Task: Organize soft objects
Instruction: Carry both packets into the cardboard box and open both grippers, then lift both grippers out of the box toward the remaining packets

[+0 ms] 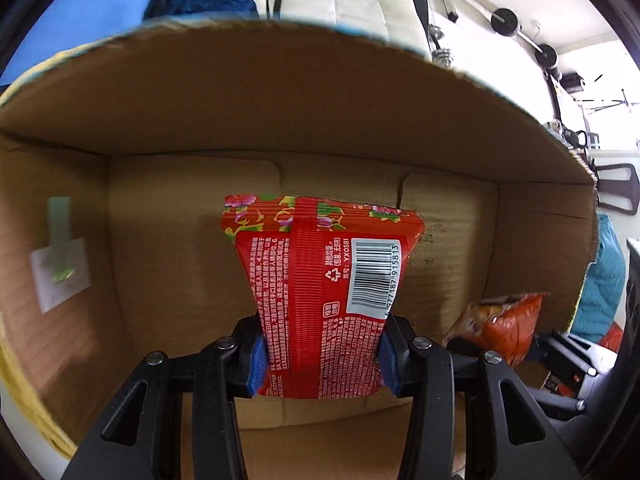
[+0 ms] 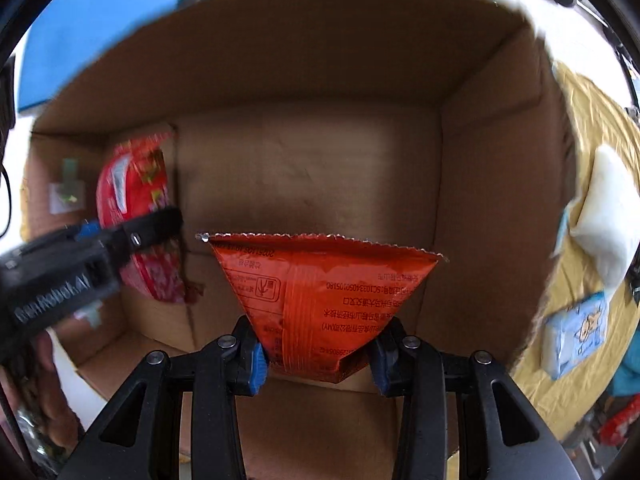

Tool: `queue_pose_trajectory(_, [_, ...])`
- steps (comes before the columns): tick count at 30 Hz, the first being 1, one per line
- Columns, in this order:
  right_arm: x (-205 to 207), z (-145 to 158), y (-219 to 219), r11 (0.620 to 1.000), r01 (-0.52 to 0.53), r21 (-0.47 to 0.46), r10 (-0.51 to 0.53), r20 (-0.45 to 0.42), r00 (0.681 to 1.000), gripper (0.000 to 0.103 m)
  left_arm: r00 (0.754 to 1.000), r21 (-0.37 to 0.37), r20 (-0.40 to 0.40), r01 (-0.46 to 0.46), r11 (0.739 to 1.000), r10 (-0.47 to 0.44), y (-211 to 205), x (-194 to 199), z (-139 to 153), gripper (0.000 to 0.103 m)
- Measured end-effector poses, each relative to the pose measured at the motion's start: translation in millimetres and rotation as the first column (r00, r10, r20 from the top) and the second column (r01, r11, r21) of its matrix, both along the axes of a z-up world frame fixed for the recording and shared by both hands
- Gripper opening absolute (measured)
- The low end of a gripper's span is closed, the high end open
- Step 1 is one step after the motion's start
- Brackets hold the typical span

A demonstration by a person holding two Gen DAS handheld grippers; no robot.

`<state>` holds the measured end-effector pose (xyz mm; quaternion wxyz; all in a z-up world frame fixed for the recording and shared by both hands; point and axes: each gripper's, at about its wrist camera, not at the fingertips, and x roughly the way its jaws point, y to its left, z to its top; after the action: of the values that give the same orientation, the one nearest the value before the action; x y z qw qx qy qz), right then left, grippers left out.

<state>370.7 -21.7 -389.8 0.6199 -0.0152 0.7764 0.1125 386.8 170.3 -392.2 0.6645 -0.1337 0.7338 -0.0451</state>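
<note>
My left gripper (image 1: 322,364) is shut on a red flowered packet (image 1: 320,280) with a barcode, held inside an open cardboard box (image 1: 240,112). My right gripper (image 2: 318,360) is shut on an orange snack packet (image 2: 320,292), held inside the same box (image 2: 320,80). In the right wrist view the left gripper (image 2: 132,240) and its red packet (image 2: 136,204) show at the box's left side. In the left wrist view the orange packet (image 1: 504,324) shows at the lower right.
A white pillow-like pack (image 2: 604,220) and a light blue tissue pack (image 2: 576,332) lie on a yellow cloth (image 2: 592,120) right of the box. A blue sheet (image 2: 88,32) lies behind the box. A white label (image 1: 60,272) sticks on the box's left wall.
</note>
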Motion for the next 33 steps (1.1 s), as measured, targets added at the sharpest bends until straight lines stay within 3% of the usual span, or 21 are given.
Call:
queue_pose_trajectory(7, [-29.7, -17.1, 4.3, 0.996, -0.057, -0.073, 0.052, -0.064, 0.997, 0.043, 0.999, -0.034, -0.038, 0.035, 0.999, -0.036, -11.4, 12.7, -19.9, 0.041])
queue_pose_trajectory(18, [-40.8, -43.8, 11.4, 0.994, -0.04, -0.106, 0.029, -0.098, 0.995, 0.044, 0.993, -0.056, -0.083, 0.084, 0.995, -0.088, -18.4, 21.9, -36.1, 0.048])
queue_pose_trajectory(22, [-48.7, -39.8, 12.8, 0.996, -0.031, -0.084, 0.022, -0.101, 0.995, 0.051, 0.989, -0.053, -0.122, 0.077, 0.996, -0.083, -13.8, 21.5, -36.0, 0.049])
queue_pose_trajectory(27, [-52.3, -22.4, 16.6, 0.998, -0.018, -0.068, 0.014, -0.064, 0.998, 0.063, 0.99, -0.028, -0.11, 0.082, 0.996, -0.084, -13.0, 13.1, -17.9, 0.051])
queue_pose_trajectory(30, [-56.4, -5.4, 22.0, 0.997, -0.021, -0.072, 0.02, -0.02, 1.0, 0.078, 0.992, 0.003, -0.078, 0.097, 0.995, -0.096, -10.9, 5.3, -0.7, 0.059])
queue_pose_trajectory(31, [-54.6, 6.1, 12.8, 0.996, -0.027, -0.08, 0.027, -0.004, 1.0, 0.088, 0.993, 0.016, -0.063, 0.1, 0.995, -0.099, -10.2, 2.0, 5.1, 0.059])
queue_pose_trajectory(33, [-58.6, 19.6, 13.1, 0.995, -0.032, -0.092, 0.036, 0.042, 0.998, 0.091, 0.996, 0.027, -0.031, 0.082, 0.996, -0.081, -4.6, -4.3, 19.4, 0.059])
